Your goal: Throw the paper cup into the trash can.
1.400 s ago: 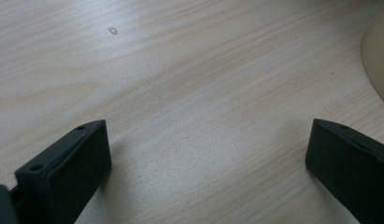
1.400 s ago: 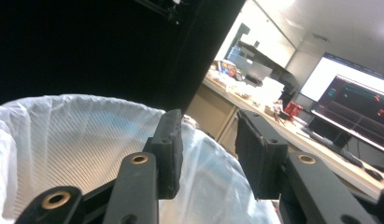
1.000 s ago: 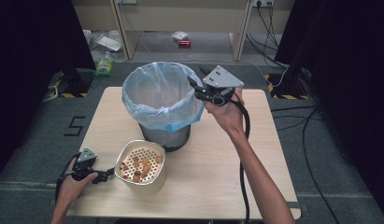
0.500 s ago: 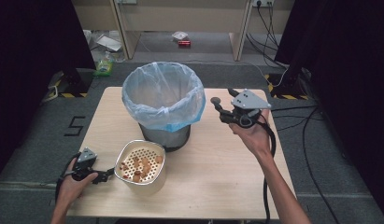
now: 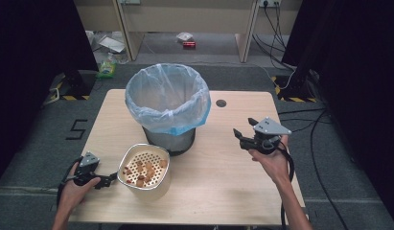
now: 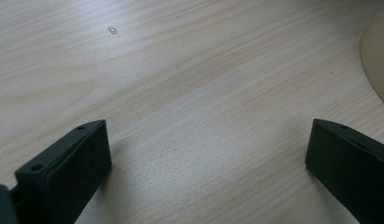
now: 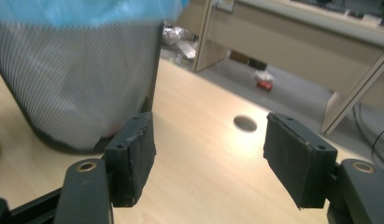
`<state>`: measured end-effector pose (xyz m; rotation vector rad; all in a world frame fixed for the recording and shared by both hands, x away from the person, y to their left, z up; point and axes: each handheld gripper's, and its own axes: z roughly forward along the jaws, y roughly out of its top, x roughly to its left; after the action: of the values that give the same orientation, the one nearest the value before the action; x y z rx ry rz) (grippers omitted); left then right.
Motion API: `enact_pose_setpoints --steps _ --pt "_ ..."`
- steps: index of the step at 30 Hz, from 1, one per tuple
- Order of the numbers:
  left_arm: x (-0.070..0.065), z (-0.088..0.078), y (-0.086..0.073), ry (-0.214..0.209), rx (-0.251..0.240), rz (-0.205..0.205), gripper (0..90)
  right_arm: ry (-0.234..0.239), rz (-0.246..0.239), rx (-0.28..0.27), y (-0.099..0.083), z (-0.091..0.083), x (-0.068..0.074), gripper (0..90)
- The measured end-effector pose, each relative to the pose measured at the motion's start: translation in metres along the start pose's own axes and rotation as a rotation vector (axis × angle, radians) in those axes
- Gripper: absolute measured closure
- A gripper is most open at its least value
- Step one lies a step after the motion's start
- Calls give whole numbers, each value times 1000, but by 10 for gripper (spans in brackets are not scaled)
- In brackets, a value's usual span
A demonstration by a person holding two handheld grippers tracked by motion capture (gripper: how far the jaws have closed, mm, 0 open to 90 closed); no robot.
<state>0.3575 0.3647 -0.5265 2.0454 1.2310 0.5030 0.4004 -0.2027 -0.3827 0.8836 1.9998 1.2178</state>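
Swung down and away from the lined bin [image 5: 167,103], right gripper [image 5: 246,135] empty, fingers just opened; left gripper [image 5: 108,181] open beside the food-scrap strainer bowl [image 5: 143,168] before the bin, easily nudged and spilled

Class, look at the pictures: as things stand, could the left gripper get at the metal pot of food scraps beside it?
Probably yes. The left gripper lies on the table right beside the pot, its jaws open and pointing at the pot wall, with only bare wood between them.
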Motion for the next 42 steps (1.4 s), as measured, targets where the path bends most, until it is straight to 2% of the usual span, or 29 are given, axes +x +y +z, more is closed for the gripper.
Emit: enact_pose_setpoints --steps 4,7,17,20,22,25,31,32,35,39,40,42 --pt "0 0 0 0 -1 -1 0 11 39 28 -21 1 0 341" --pt "0 0 0 0 0 -1 0 8 50 61 -36 2 0 340" --pt "0 0 0 0 -1 -1 0 28 45 149 -65 5 11 312" --pt "0 0 0 0 -1 -1 0 41 50 196 -81 7 16 309" --pt "0 0 0 0 -1 -1 0 41 52 209 -86 7 18 308" --pt "0 0 0 -1 -1 -1 0 49 40 266 -102 9 22 300" --pt "0 0 0 -1 -1 -1 0 69 41 306 -114 9 27 291" --pt "0 0 0 -1 -1 -1 0 66 39 333 -116 9 28 261" --pt "0 0 0 -1 -1 -1 0 68 43 343 -118 10 29 256" --pt "0 0 0 -1 -1 -1 0 80 49 393 -125 15 32 198" --pt "0 0 0 -1 -1 -1 0 81 56 399 -128 16 34 167" --pt "0 0 0 -1 -1 -1 0 97 101 385 -131 18 34 158"
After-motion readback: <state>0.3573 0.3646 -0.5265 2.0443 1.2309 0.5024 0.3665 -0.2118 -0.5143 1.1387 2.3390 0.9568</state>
